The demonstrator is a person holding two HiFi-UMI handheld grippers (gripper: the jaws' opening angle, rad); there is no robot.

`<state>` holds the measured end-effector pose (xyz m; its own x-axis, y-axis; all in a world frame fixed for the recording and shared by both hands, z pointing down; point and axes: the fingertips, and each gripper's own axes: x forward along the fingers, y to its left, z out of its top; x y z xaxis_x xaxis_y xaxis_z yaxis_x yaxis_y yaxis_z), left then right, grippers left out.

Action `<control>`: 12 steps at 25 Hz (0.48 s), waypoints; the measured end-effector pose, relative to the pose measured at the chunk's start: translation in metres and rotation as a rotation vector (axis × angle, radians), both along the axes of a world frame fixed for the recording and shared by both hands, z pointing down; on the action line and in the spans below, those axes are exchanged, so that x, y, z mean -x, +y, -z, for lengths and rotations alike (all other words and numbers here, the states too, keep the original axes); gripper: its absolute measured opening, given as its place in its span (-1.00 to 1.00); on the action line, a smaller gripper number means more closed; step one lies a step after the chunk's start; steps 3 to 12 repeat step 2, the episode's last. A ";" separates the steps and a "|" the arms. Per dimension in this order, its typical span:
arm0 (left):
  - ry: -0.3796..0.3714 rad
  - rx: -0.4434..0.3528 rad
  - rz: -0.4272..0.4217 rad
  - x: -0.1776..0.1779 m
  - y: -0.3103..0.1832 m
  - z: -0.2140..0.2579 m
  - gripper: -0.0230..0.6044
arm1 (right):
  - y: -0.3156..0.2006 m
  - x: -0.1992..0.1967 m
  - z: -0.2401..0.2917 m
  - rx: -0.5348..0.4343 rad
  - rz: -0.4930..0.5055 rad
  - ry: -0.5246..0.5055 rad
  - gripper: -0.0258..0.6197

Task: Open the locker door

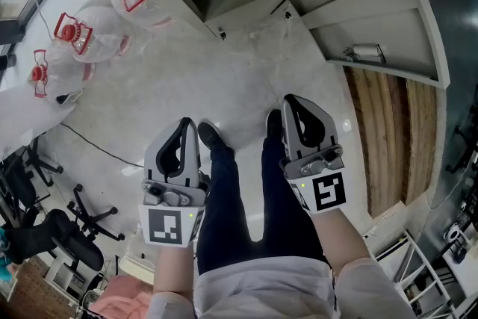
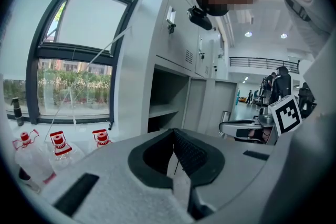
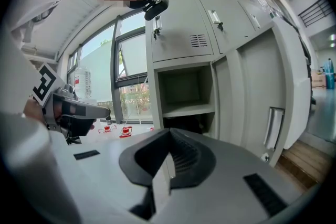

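The lockers [image 3: 184,29] and the locker door [image 3: 291,86] are pale grey. The left gripper [image 1: 184,128] and right gripper [image 1: 297,102] are light grey with black ribbed pads [image 3: 185,157], and each marker cube [image 1: 166,226] bears black-and-white squares. The clear bottles [image 1: 71,37] have red caps. The floor [image 1: 187,78] is pale and marbled, and the planks [image 1: 388,138] are streaky brown. The person's trousers [image 1: 231,213] are dark navy.

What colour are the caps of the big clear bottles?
The caps are red; the head view shows them best.
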<state>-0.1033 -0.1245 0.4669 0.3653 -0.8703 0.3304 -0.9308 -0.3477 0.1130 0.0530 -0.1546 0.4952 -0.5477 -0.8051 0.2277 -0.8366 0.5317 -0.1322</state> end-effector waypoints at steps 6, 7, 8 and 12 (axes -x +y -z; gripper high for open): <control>-0.001 0.002 0.000 0.001 0.002 0.001 -0.92 | 0.001 0.000 0.000 0.004 0.003 0.002 -0.88; -0.001 0.002 0.000 0.001 0.002 0.001 -0.92 | 0.001 0.000 0.000 0.004 0.003 0.002 -0.88; -0.001 0.002 0.000 0.001 0.002 0.001 -0.92 | 0.001 0.000 0.000 0.004 0.003 0.002 -0.88; -0.001 0.002 0.000 0.001 0.002 0.001 -0.92 | 0.001 0.000 0.000 0.004 0.003 0.002 -0.88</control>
